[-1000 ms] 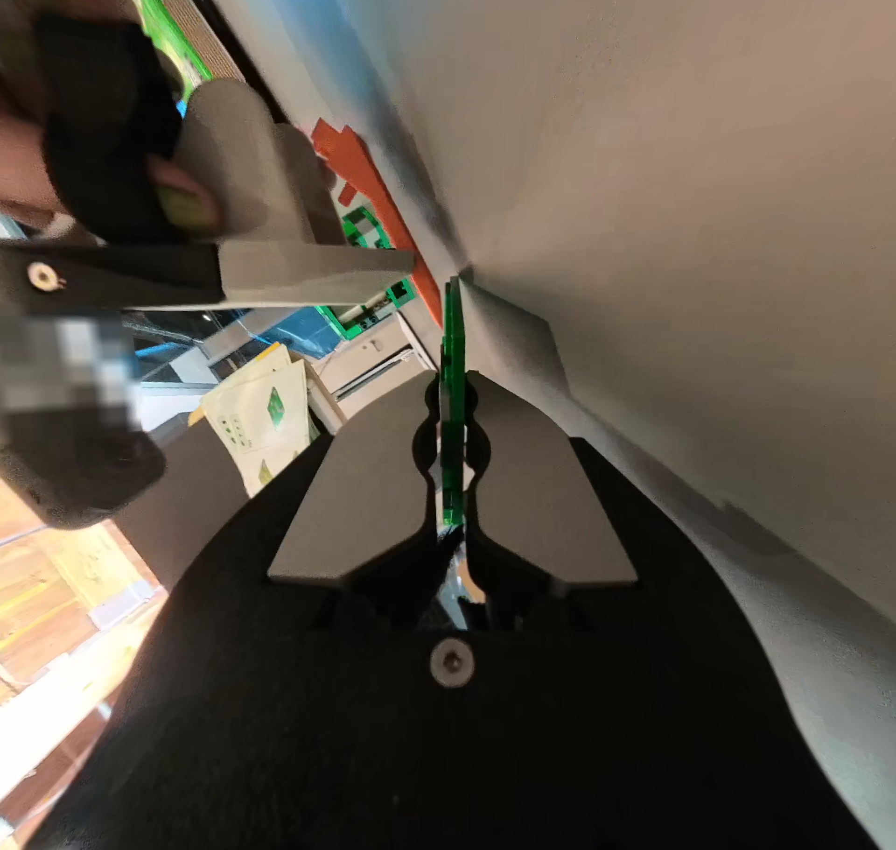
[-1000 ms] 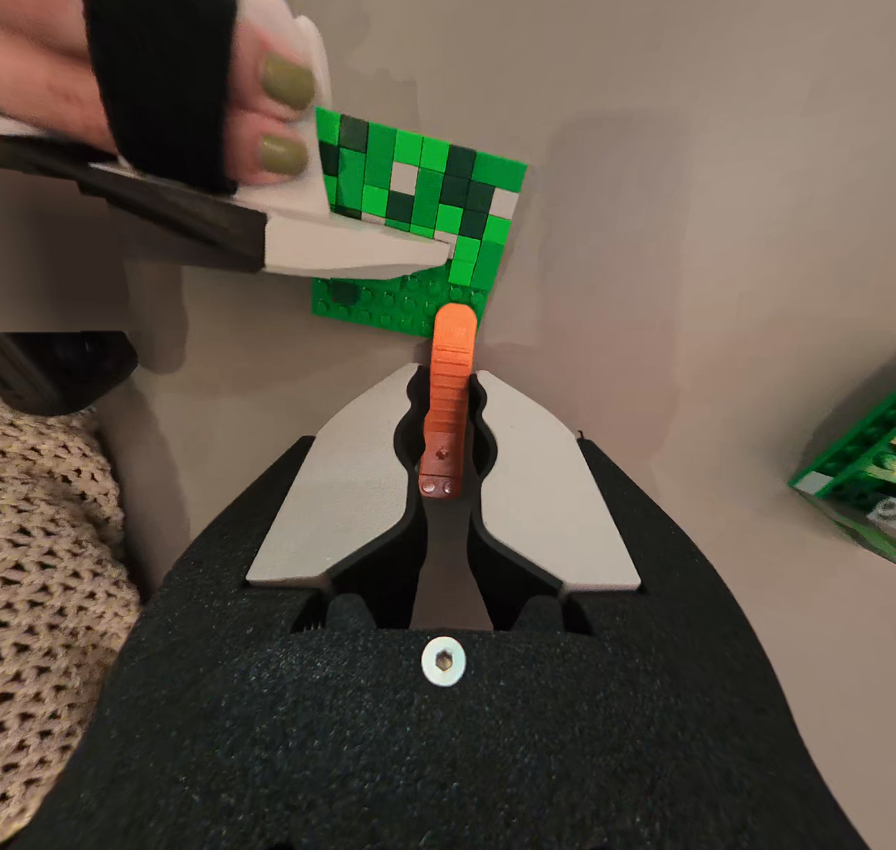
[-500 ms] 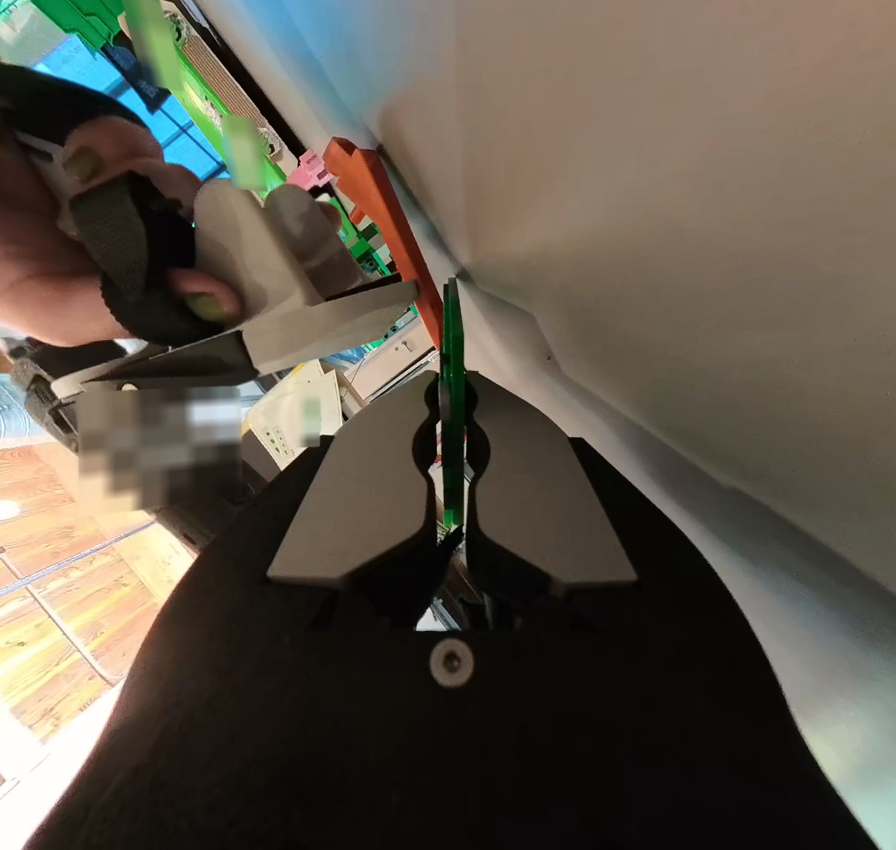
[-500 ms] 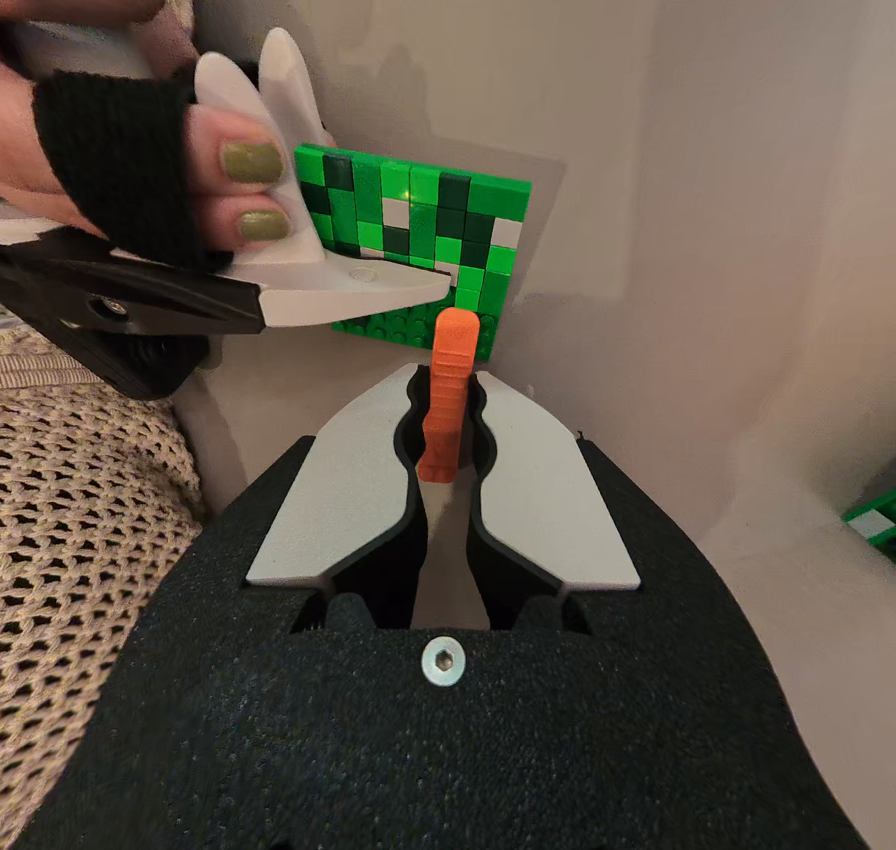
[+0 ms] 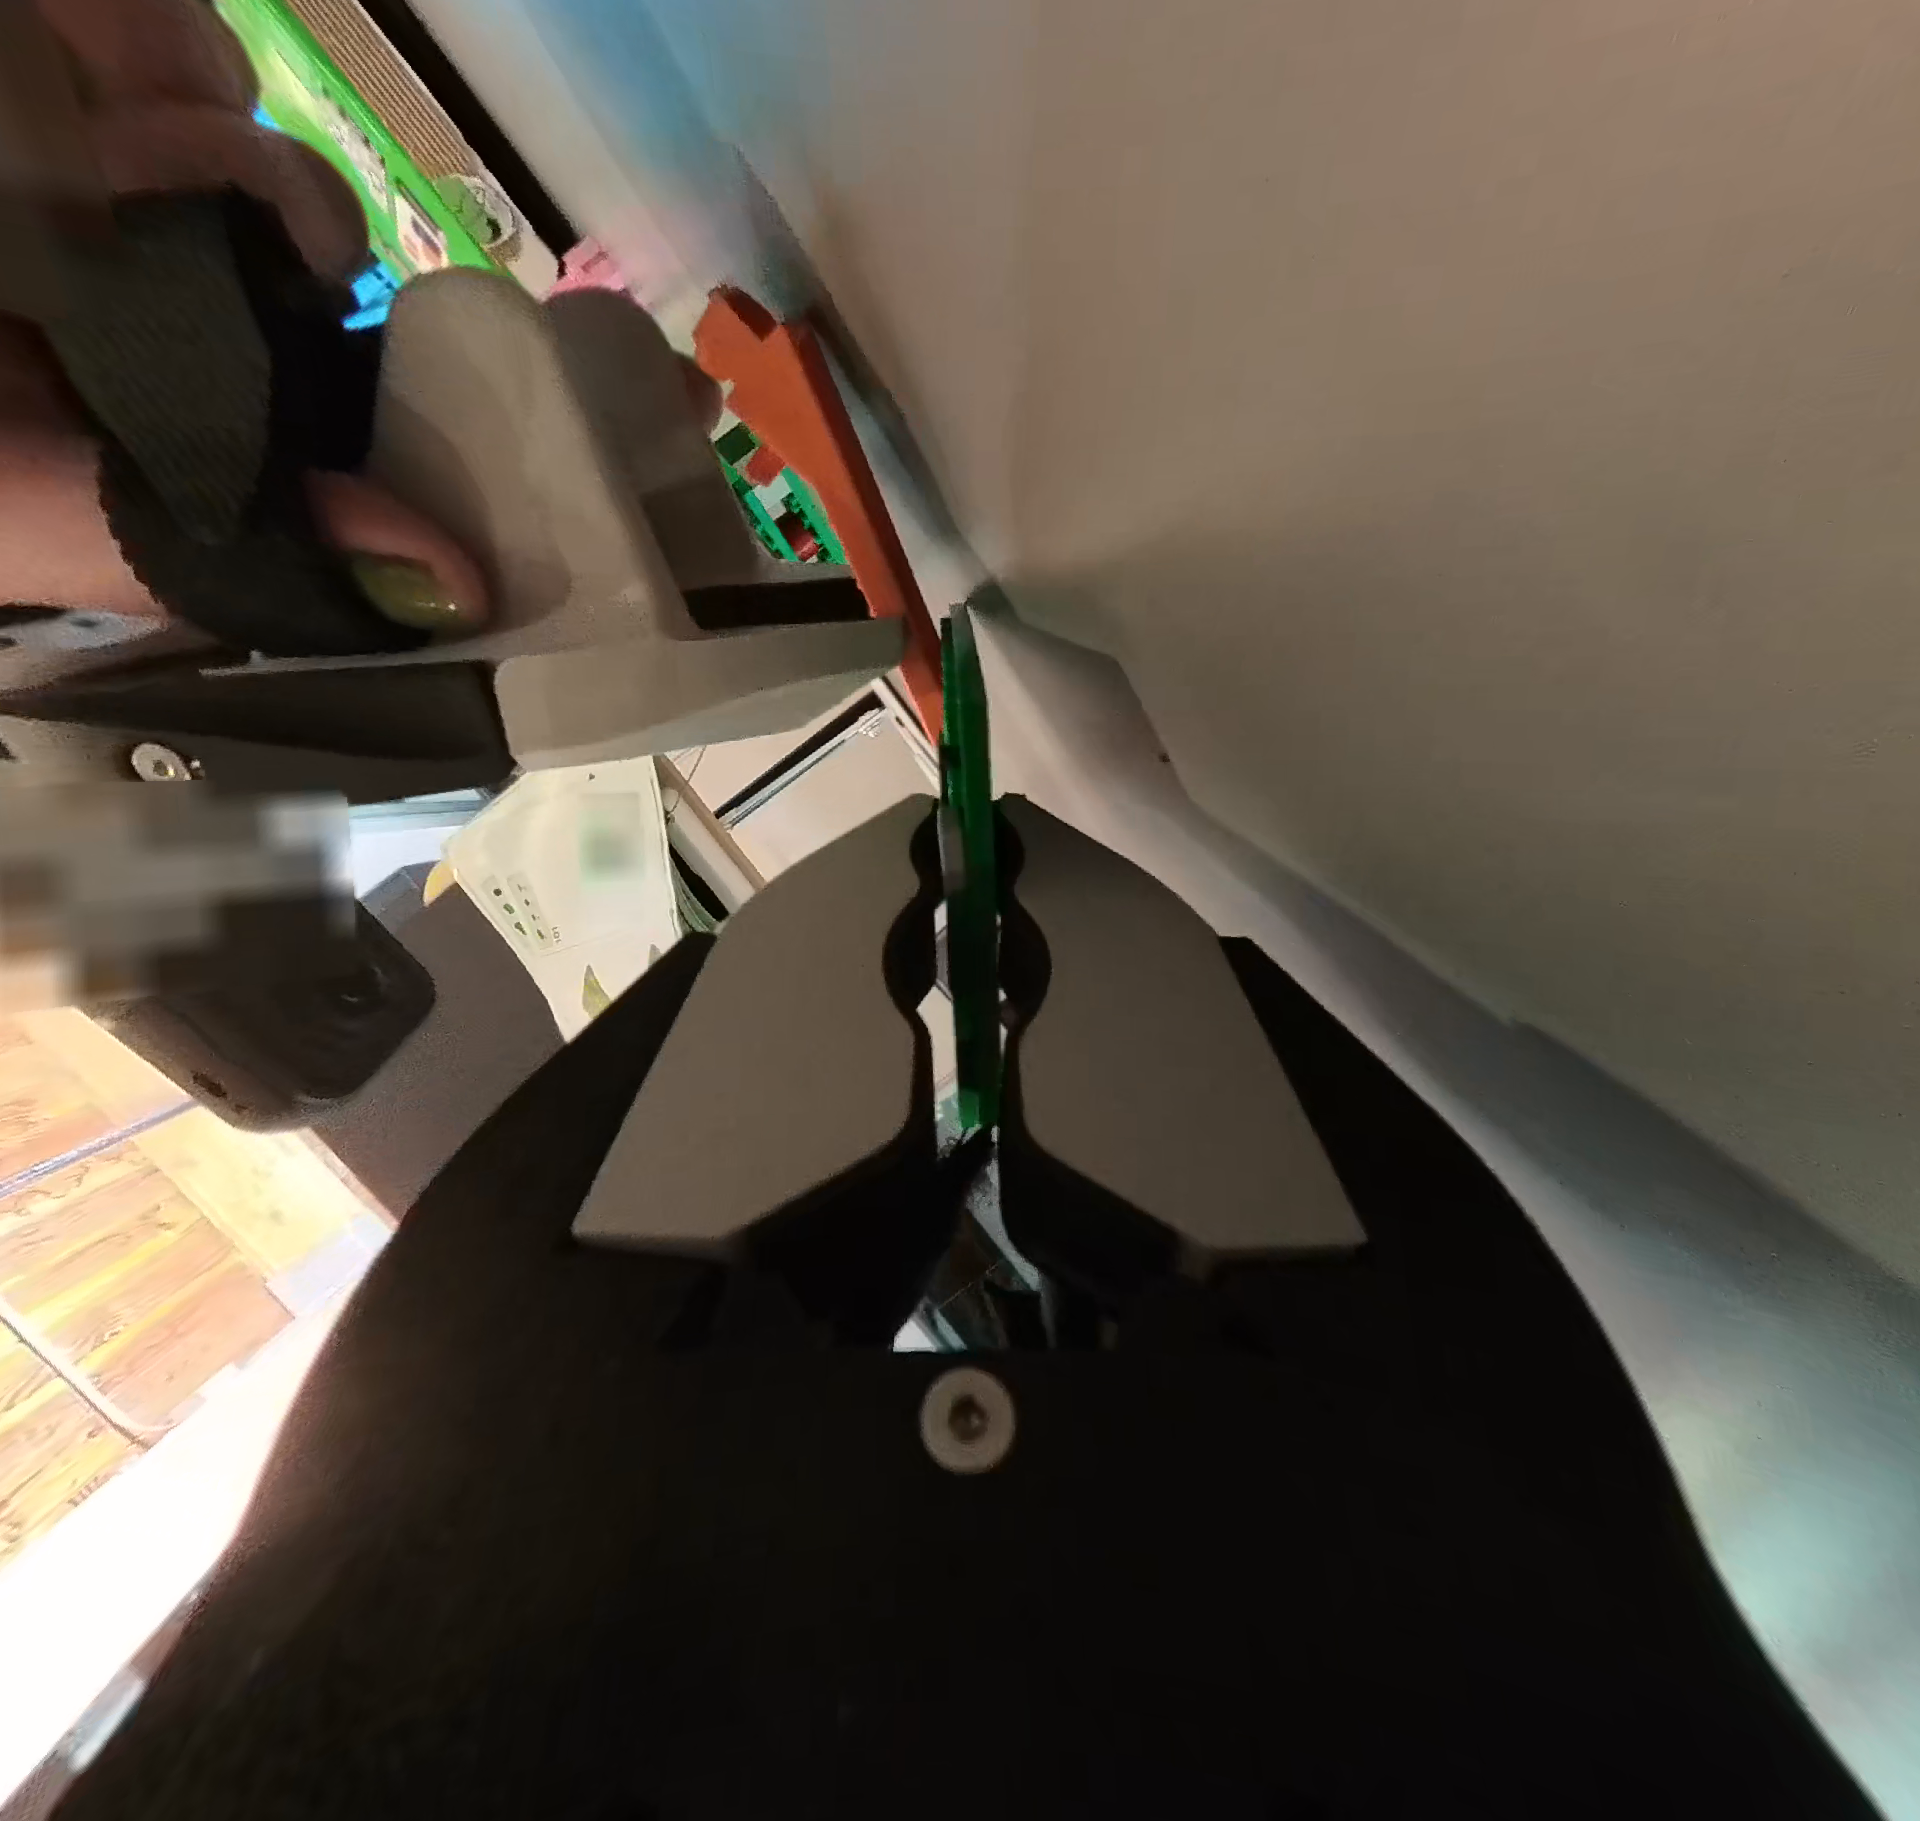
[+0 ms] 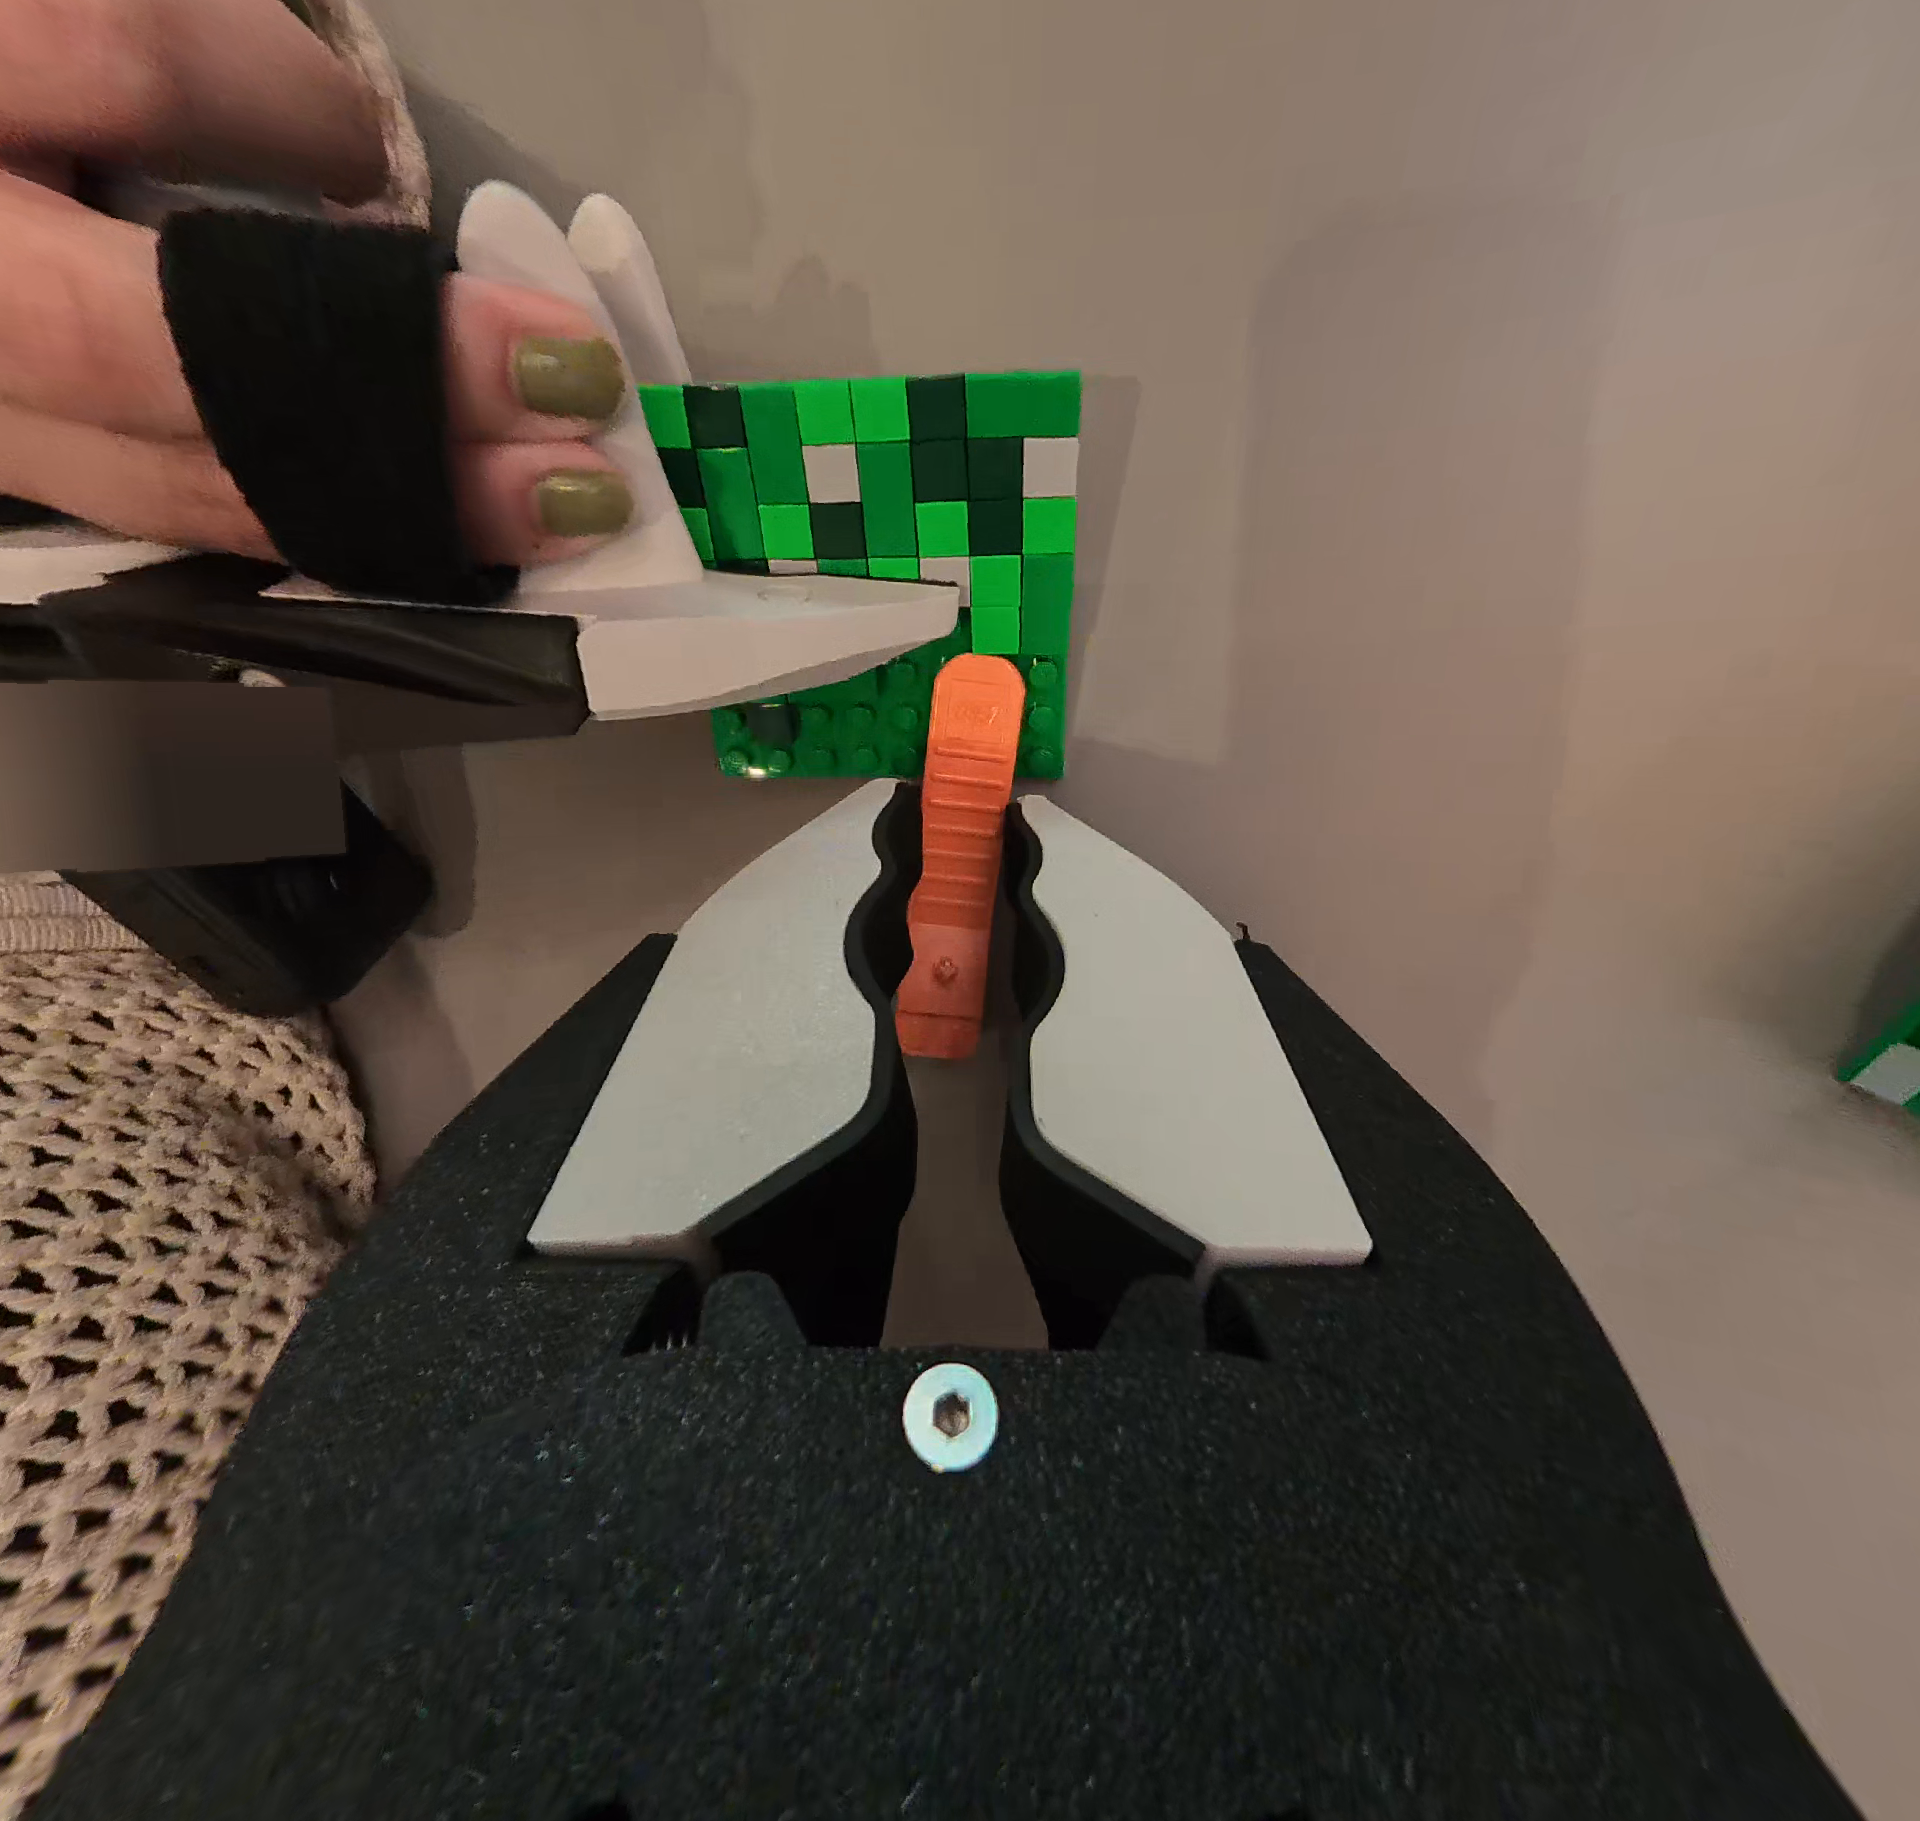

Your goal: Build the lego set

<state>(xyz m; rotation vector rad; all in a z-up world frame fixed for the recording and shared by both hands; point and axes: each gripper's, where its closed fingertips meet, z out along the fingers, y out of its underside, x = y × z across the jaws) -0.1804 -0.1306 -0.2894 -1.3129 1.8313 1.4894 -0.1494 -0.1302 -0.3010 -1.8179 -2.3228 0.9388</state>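
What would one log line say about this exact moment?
left gripper: shut on green tiled Lego plate, held edge-on | right gripper: shut on orange plastic brick separator | separator tip over plate's bare studs

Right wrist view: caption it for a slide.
Right gripper presses orange brick separator against green plate held by left gripper.

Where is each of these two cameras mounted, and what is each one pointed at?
Left wrist view: sits on the left gripper, looking along its jaws at the green plate edge-on; the right gripper and a hand show.
Right wrist view: sits on the right gripper, facing the plate's tiled face, with the orange separator between its jaws; the left gripper shows.
Shared: plate, separator, both grippers.
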